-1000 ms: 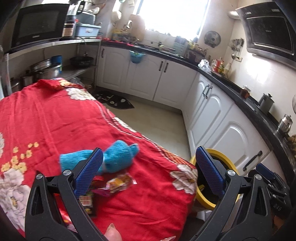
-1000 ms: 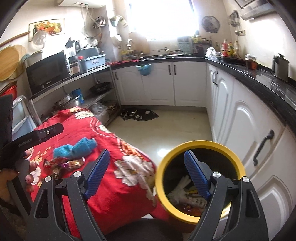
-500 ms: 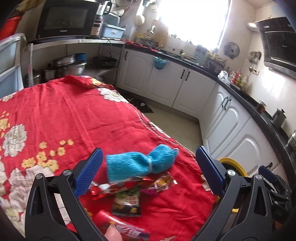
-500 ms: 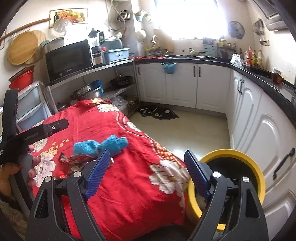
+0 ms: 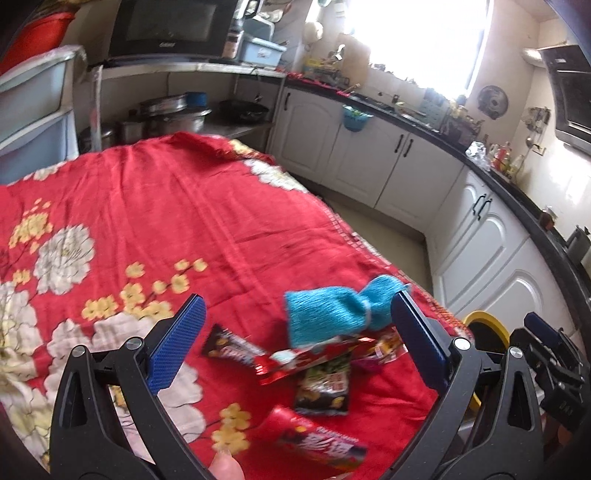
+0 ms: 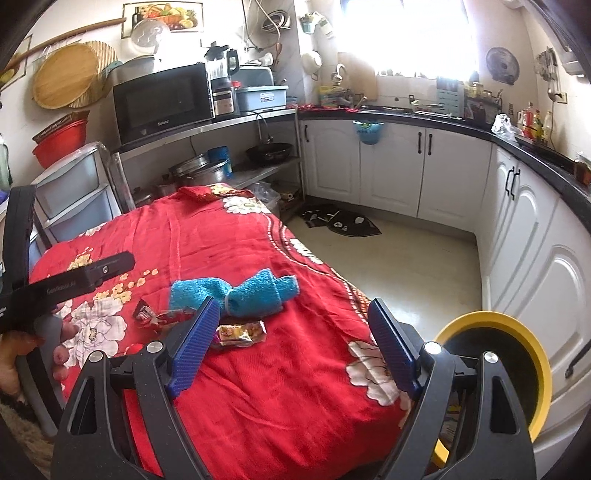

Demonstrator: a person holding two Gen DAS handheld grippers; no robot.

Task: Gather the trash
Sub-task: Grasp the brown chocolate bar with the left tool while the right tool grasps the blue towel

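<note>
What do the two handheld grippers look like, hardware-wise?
Both match: the left gripper and right gripper have black triangular cut-out frames, silver pivot bolts, and flat blue textured pads. White lettering runs along the left gripper's black body in the right wrist view.

White panelled cabinets (image 6: 391, 173) under a black countertop (image 6: 458, 123) line the pale tiled floor (image 6: 413, 258); a bright window (image 6: 402, 33) glares.

We find both views have swung leftward off the yellow bin (image 6: 495, 373), which now sits at the lower right of the right wrist frame, formerly at its centre bottom. In the left wrist frame the blue cloth (image 5: 332, 314) has shifted from lower left to right of centre. Wrappers (image 5: 317, 373) previously hidden behind the left gripper (image 5: 295, 343) now lie exposed between its fingers, including a red packet (image 5: 317, 439) at the bottom.
</note>
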